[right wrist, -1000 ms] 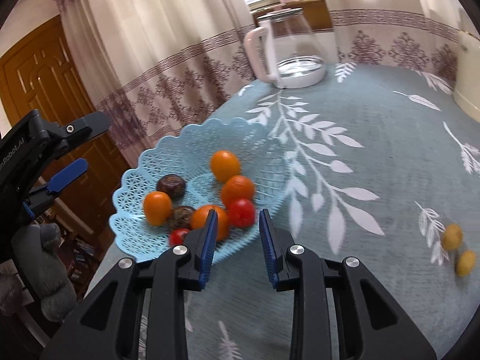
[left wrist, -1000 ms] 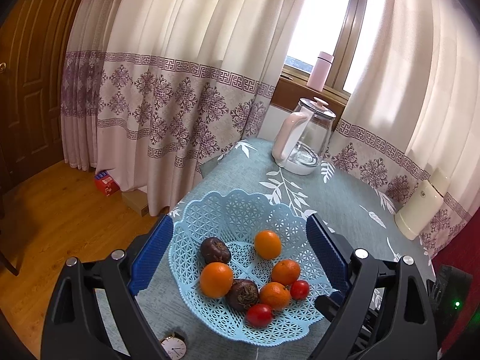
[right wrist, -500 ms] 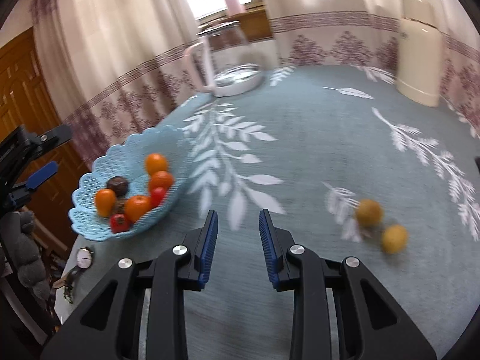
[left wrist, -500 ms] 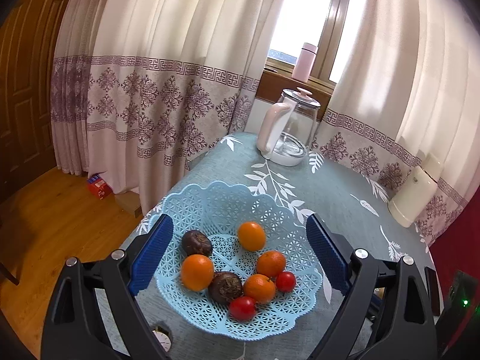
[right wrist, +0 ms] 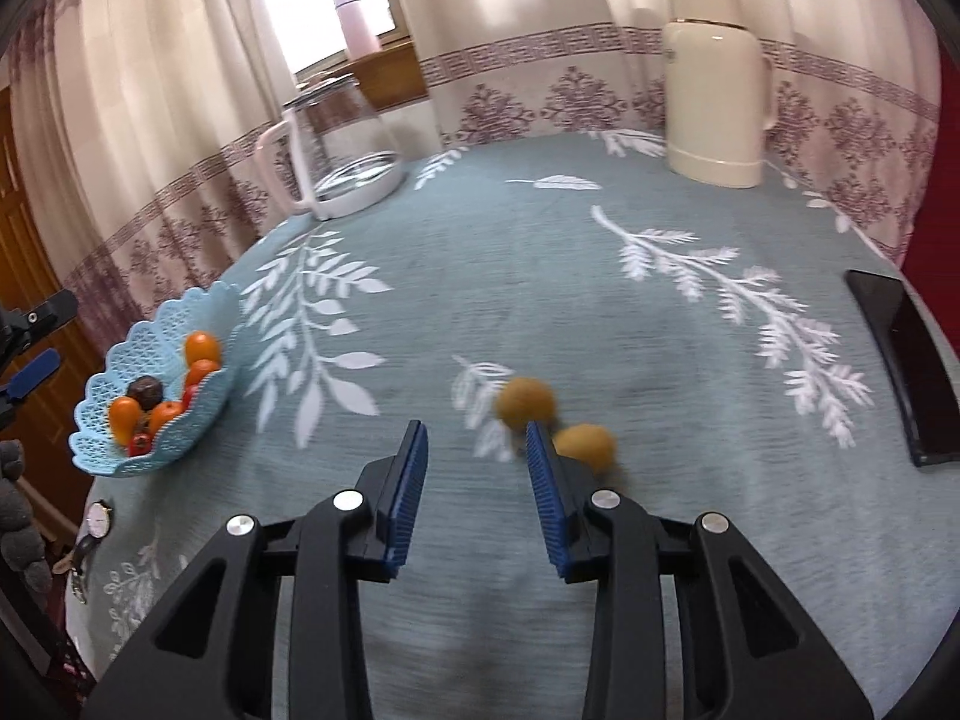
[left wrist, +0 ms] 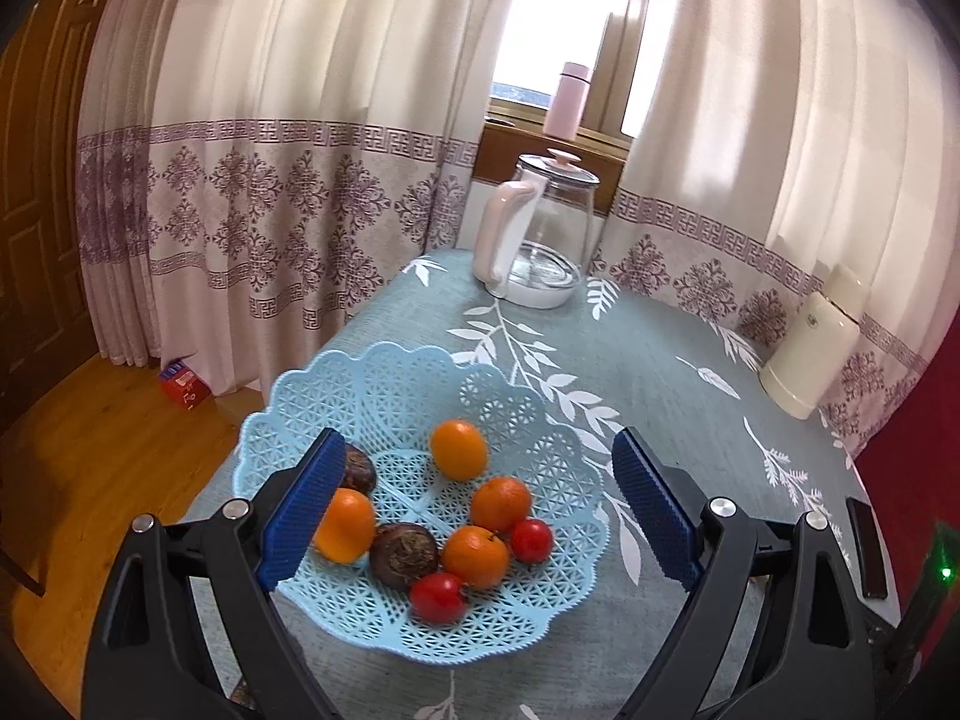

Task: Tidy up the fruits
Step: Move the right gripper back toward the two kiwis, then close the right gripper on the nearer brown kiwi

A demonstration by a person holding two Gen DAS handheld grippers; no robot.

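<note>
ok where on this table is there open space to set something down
The widest bare cloth lies between the basket, the glass kettle and the cream flask. It is crowded just ahead of the right tool, by two yellow fruits, and the phone borders the right edge.

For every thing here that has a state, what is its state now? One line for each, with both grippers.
Left gripper: open wide, empty, above the basket.
Right gripper: open, empty, near the two yellow fruits.
Basket: upright, holds eight fruits.
Yellow fruits: loose on the table, outside the basket.
Kettle: lid on, looks empty.
Thermos: upright, closed.
Phone: lying flat, screen dark.
</note>
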